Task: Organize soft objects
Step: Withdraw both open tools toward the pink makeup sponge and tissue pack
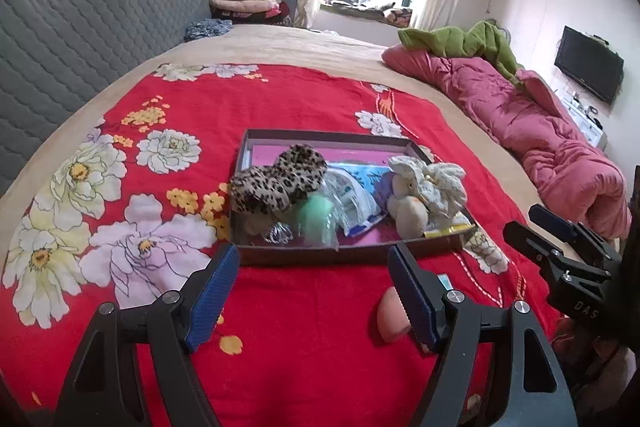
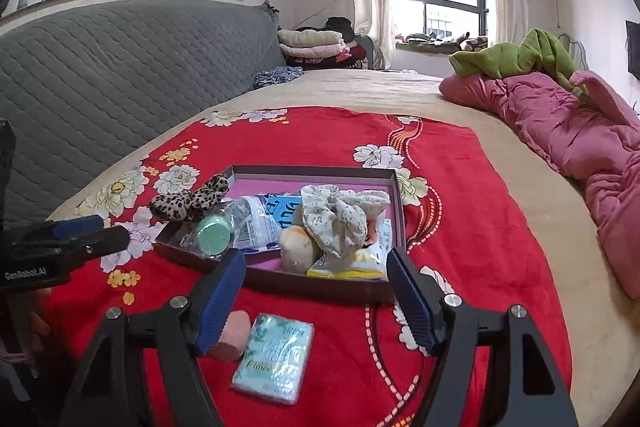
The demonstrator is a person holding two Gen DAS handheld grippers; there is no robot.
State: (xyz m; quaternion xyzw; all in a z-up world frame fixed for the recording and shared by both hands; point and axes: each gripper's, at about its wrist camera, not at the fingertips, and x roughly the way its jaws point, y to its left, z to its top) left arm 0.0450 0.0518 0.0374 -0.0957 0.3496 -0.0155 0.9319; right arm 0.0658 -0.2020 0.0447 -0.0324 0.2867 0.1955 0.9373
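Note:
A shallow brown box [image 1: 352,255] [image 2: 320,281] with a pink floor sits on the red flowered blanket. It holds a leopard-print scrunchie [image 1: 276,183] [image 2: 188,205], a green round sponge [image 1: 316,217] [image 2: 214,237], clear plastic packets [image 1: 352,199] [image 2: 260,223], a cream floral scrunchie [image 1: 432,183] [image 2: 340,215] and a beige puff [image 1: 412,217] [image 2: 296,247]. In front of the box lie a pink sponge [image 1: 394,319] [image 2: 232,337] and a teal tissue pack [image 2: 276,361]. My left gripper [image 1: 312,291] is open with nothing between its fingers. My right gripper [image 2: 316,301] is open above the tissue pack.
A grey quilted headboard [image 2: 120,67] runs along the left. A pink duvet [image 2: 580,139] and green garment [image 2: 528,59] lie at the right. Folded clothes [image 2: 316,45] are stacked by the window. The other gripper shows at each view's side [image 1: 568,251] [image 2: 60,243].

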